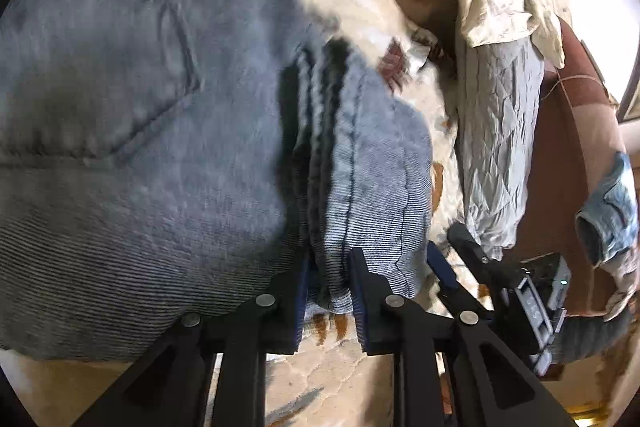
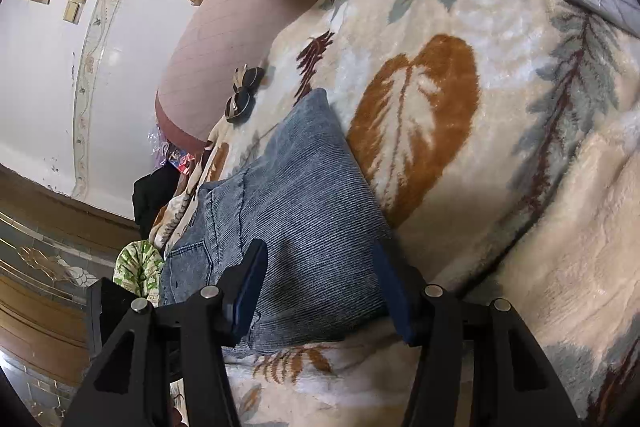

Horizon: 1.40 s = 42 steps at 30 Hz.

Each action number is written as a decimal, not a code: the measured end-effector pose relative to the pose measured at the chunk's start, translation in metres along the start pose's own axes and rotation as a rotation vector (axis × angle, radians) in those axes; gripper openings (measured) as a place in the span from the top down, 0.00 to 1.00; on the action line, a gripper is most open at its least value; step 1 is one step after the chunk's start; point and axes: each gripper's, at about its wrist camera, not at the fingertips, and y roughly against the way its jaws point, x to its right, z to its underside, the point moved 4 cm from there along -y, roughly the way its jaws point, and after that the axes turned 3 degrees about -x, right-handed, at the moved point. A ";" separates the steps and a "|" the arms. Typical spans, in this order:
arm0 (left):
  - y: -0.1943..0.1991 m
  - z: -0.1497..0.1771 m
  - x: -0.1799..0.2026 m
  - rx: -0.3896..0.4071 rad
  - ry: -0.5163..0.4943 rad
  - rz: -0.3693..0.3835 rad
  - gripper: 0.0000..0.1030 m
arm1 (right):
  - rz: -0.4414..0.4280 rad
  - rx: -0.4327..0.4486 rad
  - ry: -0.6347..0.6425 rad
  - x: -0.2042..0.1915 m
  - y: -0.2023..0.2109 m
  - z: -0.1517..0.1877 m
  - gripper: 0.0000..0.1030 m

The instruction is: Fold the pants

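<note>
- Your left gripper (image 1: 330,291) pinches the stacked edge of the folded denim pants (image 1: 140,147), jaws pressed on the layers.
- Your right gripper (image 2: 320,291) straddles the pants, jaws spread.
- A late fold, seemingly; next, lay and smooth the bundle.
- It rests on a leaf-patterned blanket (image 2: 500,107) on a bed, beside a white wall (image 2: 40,87).

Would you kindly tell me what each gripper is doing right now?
Left gripper: shut on a bunched edge of the jeans.
Right gripper: open, its fingers either side of the jeans.

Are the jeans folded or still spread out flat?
Folded: the jeans show stacked layered edges between the left gripper's fingers, and form a compact block on the leaf-print blanket.
</note>
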 end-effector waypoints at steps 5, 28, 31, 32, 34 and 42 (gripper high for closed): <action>0.040 0.001 0.013 0.168 -0.102 -0.059 0.80 | -0.061 0.095 0.085 -0.023 0.017 -0.004 0.45; 0.215 0.065 -0.189 0.760 0.436 -0.253 0.35 | 0.265 -0.046 0.652 -0.151 -0.056 0.053 0.39; 0.203 0.060 -0.196 0.724 0.445 -0.241 0.35 | 0.155 -0.138 0.781 -0.226 -0.091 0.073 0.39; 0.201 0.060 -0.194 0.725 0.434 -0.241 0.34 | 0.126 -0.166 0.816 -0.246 -0.103 0.080 0.39; 0.199 0.053 -0.191 0.731 0.401 -0.256 0.33 | 0.076 -0.242 0.899 -0.294 -0.137 0.100 0.38; 0.187 0.029 -0.180 0.720 0.297 -0.168 0.45 | 0.116 -0.443 1.081 -0.388 -0.266 0.153 0.38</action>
